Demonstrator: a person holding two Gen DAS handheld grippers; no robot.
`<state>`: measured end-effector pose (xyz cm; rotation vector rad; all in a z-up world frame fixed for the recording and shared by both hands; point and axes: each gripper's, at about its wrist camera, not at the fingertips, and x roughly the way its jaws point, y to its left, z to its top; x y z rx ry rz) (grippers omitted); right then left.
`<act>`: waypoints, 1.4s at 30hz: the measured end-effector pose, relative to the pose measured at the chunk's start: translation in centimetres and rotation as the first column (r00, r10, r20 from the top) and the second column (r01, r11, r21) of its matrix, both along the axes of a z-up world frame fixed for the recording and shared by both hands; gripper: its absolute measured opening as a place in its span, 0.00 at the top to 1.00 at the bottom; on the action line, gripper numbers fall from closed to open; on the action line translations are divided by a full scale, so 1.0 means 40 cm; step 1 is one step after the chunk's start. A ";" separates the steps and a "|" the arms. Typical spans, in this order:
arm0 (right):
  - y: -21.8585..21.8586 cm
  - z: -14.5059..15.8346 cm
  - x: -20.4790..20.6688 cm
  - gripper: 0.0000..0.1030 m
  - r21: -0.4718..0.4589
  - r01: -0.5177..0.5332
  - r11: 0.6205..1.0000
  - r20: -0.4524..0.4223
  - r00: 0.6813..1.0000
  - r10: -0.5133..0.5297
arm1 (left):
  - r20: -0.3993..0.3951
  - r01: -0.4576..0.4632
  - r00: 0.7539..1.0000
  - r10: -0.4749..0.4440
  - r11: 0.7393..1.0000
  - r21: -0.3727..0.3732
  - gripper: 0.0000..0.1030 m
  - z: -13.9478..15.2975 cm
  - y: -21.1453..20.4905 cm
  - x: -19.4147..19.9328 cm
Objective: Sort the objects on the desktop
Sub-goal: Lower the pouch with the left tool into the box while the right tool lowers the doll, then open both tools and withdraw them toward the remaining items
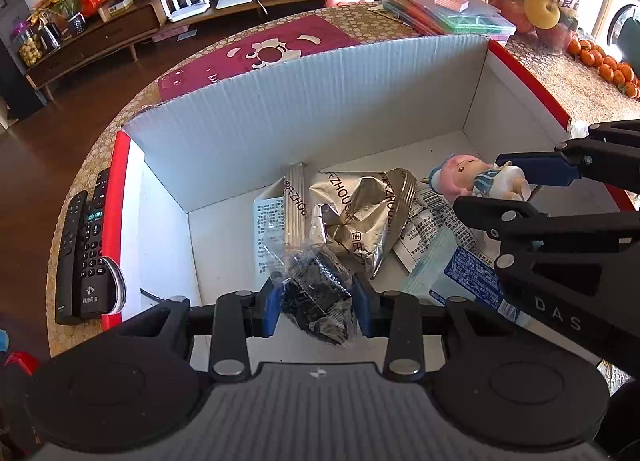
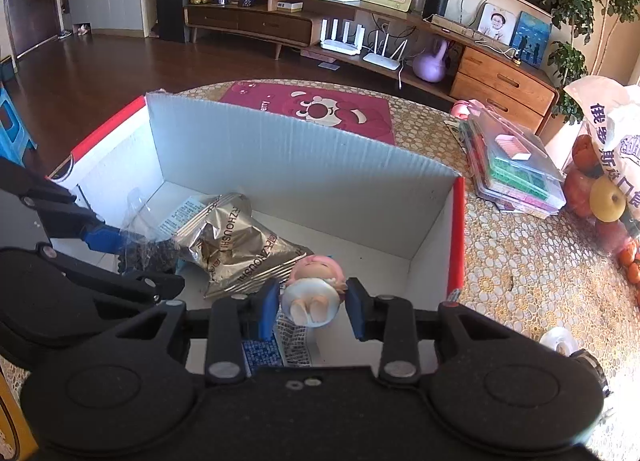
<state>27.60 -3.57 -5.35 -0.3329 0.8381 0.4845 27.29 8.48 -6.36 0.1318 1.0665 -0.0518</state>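
On your table [image 2: 500, 261] sits a white box [image 1: 320, 101] (snack bags inside). Your left gripper [image 1: 316, 303] clamps a dark packet [image 1: 316, 293]; your right gripper [image 2: 312, 307] pinches a doll [image 2: 314, 293]

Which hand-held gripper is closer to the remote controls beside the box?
Left. The left hand-held gripper is over the box end beside the remote controls; the right hand-held gripper is over the opposite end.

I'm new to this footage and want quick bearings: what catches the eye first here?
A big white box with red edges fills the table, with a crumpled silver snack bag on its floor. Over it, the right tongs grip a pink-haired doll, and the left tongs pinch a clear packet of dark contents.
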 end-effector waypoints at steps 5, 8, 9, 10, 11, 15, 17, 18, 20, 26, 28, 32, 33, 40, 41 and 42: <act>0.002 -0.020 0.013 0.66 -0.003 0.002 1.000 -0.035 0.999 -0.003 | -0.020 -0.005 1.000 0.005 1.000 -0.009 0.66 -0.016 0.007 0.002; 0.001 -0.019 0.015 0.66 -0.002 -0.001 1.000 -0.041 0.999 0.001 | -0.021 -0.002 1.000 0.002 1.000 -0.006 0.66 -0.019 0.007 0.003; 0.002 -0.019 0.014 0.66 -0.009 -0.005 1.000 -0.040 0.999 0.004 | -0.022 -0.001 1.000 0.001 1.000 -0.005 0.66 -0.019 0.007 0.003; 0.003 -0.019 0.014 0.65 -0.012 -0.007 1.000 -0.041 0.999 0.007 | -0.023 -0.001 1.000 0.001 1.000 -0.005 0.66 -0.020 0.007 0.005; 0.003 -0.019 0.012 0.66 -0.011 -0.009 1.000 -0.041 0.999 0.009 | -0.024 -0.002 1.000 0.002 1.000 -0.005 0.66 -0.020 0.007 0.006; -0.001 -0.010 0.005 0.64 -0.008 -0.010 1.000 -0.031 0.999 0.010 | -0.027 0.005 1.000 -0.004 1.000 0.010 0.66 -0.021 0.001 0.004; -0.005 -0.002 0.001 0.62 -0.001 -0.011 1.000 -0.025 1.000 0.011 | -0.033 -0.005 0.999 0.006 1.000 0.012 0.65 -0.021 0.002 0.003; -0.010 0.002 0.001 0.61 0.004 -0.012 1.000 -0.024 1.000 0.012 | -0.038 -0.010 0.999 0.011 1.000 0.009 0.63 -0.022 0.003 0.002; -0.018 0.010 -0.001 0.57 0.016 -0.010 1.000 -0.022 1.000 0.011 | -0.047 -0.018 0.999 0.018 1.000 -0.004 0.54 -0.022 0.006 -0.001; -0.042 0.036 -0.022 0.56 0.044 -0.006 0.999 -0.011 1.000 0.006 | -0.024 -0.019 1.000 0.019 1.000 0.013 0.48 -0.003 -0.002 -0.023; -0.048 0.046 -0.029 0.56 0.054 -0.004 0.999 -0.009 1.000 0.005 | -0.015 -0.016 1.000 0.016 1.000 0.007 0.48 0.009 -0.004 -0.031; -0.060 0.067 -0.054 0.55 0.057 -0.012 0.998 0.012 1.000 0.011 | 0.008 -0.016 1.000 0.016 1.000 0.005 0.48 0.035 -0.011 -0.049; -0.064 0.073 -0.060 0.55 0.060 -0.013 0.998 0.018 1.000 0.012 | 0.013 -0.018 1.000 0.018 1.000 0.001 0.48 0.041 -0.013 -0.053; -0.101 0.109 -0.095 0.55 0.085 0.003 0.996 0.041 0.999 -0.007 | 0.055 -0.016 0.998 0.017 1.000 -0.016 0.48 0.084 -0.033 -0.087; -0.105 0.112 -0.100 0.55 0.085 0.004 0.996 0.045 0.999 -0.008 | 0.058 -0.014 0.998 0.015 1.000 -0.018 0.48 0.089 -0.037 -0.092; -0.110 0.116 -0.106 0.55 0.086 0.006 0.996 0.050 0.999 -0.010 | 0.065 -0.015 0.998 0.016 1.000 -0.019 0.48 0.095 -0.041 -0.097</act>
